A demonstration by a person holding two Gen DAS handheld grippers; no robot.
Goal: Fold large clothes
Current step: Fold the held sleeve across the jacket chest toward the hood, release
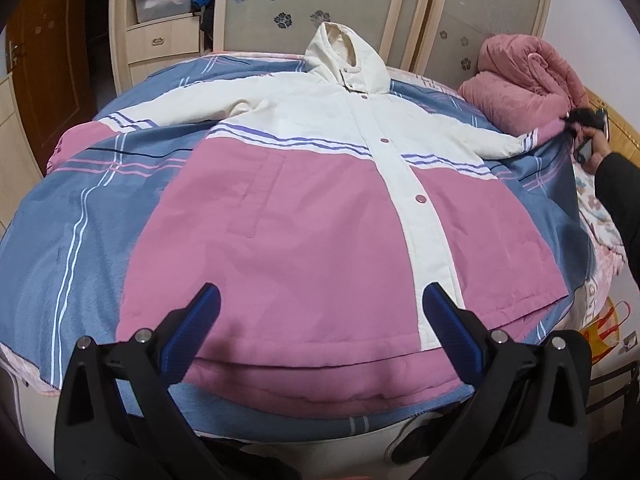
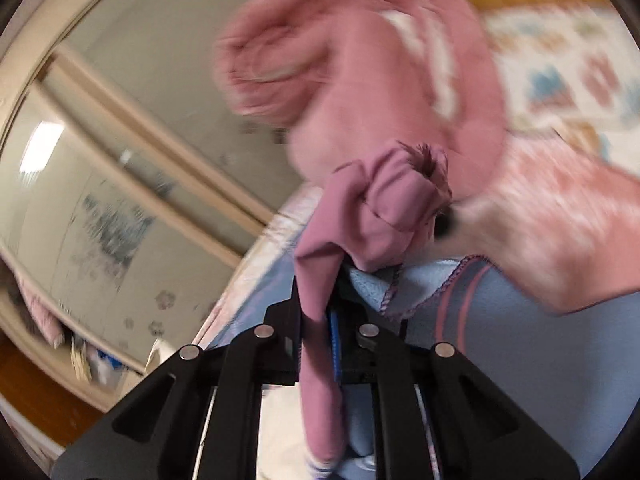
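On the blue plaid bedspread, the big hooded padded jacket, cream on top and pink below, lies face up, snapped shut, spread flat so every edge is ready for folding. Take that jacket as the landmark. At its hem, nearest the left wrist camera, the left gripper hovers released, blue pads wide apart with nothing between them, above the cloth and straddling the pink panel beside the cream placket, probably waiting to pin or lift the hem.

Out at the jacket's far right sleeve, the right gripper is clenched on the pink sleeve cuff, and the right wrist view confirms it: the mauve cuff fabric bunches ahead of the jaws and trails down between the fingers. That view is heavily smeared. A corner of the blue bedspread looks caught up beside the cuff, though whether it is pinched too I cannot tell. My read: the sleeve is to go across the chest.

Room to move? Plenty of bare bedspread left of the jacket, where the other sleeve lies stretched out. Beyond the right sleeve it is tight: a rumpled pink fleece garment sits just beside the cuff. Behind the hood stands the grey floral wardrobe door.
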